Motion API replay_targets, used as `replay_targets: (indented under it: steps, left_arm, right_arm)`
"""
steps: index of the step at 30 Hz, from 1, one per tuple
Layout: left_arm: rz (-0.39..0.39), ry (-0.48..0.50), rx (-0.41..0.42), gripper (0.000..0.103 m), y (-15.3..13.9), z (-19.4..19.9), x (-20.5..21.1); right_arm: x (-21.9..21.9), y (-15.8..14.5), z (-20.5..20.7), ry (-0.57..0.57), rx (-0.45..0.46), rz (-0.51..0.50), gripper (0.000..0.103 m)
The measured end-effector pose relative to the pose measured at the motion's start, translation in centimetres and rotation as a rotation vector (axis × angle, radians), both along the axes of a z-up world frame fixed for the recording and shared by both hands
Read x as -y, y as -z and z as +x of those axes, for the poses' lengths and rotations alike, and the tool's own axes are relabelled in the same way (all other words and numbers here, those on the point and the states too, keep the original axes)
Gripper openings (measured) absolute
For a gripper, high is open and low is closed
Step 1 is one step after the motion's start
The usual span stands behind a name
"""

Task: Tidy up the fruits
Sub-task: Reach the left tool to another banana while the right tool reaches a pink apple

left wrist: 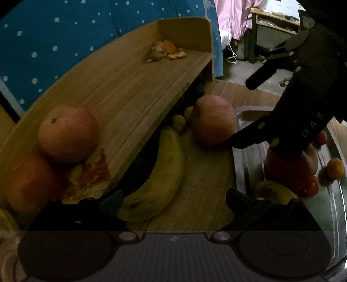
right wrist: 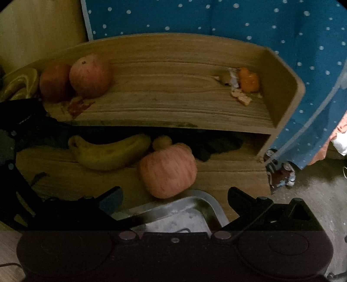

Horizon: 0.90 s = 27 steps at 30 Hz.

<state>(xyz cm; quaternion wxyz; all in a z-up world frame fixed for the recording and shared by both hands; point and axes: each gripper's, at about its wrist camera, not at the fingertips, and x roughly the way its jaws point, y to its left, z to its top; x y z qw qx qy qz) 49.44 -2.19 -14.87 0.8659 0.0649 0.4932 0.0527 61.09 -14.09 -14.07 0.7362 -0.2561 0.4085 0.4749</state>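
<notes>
My left gripper [left wrist: 173,201] is open low over the wooden desk, its fingers on either side of the near end of a yellow banana [left wrist: 156,173]. A pink-red apple [left wrist: 213,120] rests on the desk beyond it, by the metal tray [left wrist: 245,164]. My right gripper [right wrist: 175,195] is open over the tray's corner [right wrist: 201,206], with the same apple [right wrist: 167,171] just ahead of its fingertips and nothing held. In the left wrist view the right gripper [left wrist: 251,110] hangs over the tray, one fingertip close to the apple. Two apples [left wrist: 67,133] sit on the raised shelf.
The raised wooden shelf [right wrist: 173,91] has a back and side wall, and orange peel scraps [right wrist: 243,84] lie at its right end. The tray holds several small fruits [left wrist: 335,168] and a yellow one [left wrist: 273,192]. A blue dotted cloth [right wrist: 238,19] hangs behind. Dark items lie under the shelf.
</notes>
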Motion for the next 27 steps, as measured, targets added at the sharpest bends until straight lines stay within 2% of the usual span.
replay_targets:
  steps: [10, 16, 19, 23, 27]
  left_arm:
    - [-0.051, -0.014, -0.023, 0.088, 0.4, 1.2, -1.2]
    - [-0.038, -0.026, -0.027, 0.079, 0.6, 1.8, -1.4]
    - [-0.032, -0.031, -0.026, 0.077, 0.6, 2.0, -1.3]
    - [-0.002, -0.051, -0.023, 0.068, 0.8, 2.4, -1.1]
    - [0.012, -0.078, -0.027, 0.066, 1.0, 2.8, -1.0]
  right_arm:
    - [-0.6, 1.0, 0.9, -0.009, -0.040, 0.023, 0.102]
    - [-0.9, 1.6, 1.4, -0.006, -0.060, 0.031, 0.101]
    - [-1.1, 1.7, 1.6, -0.006, -0.069, 0.031, 0.099]
    - [-1.3, 2.1, 1.8, -0.005, -0.077, 0.028, 0.098]
    - [-1.7, 2.4, 1.9, 0.001, -0.078, 0.028, 0.094]
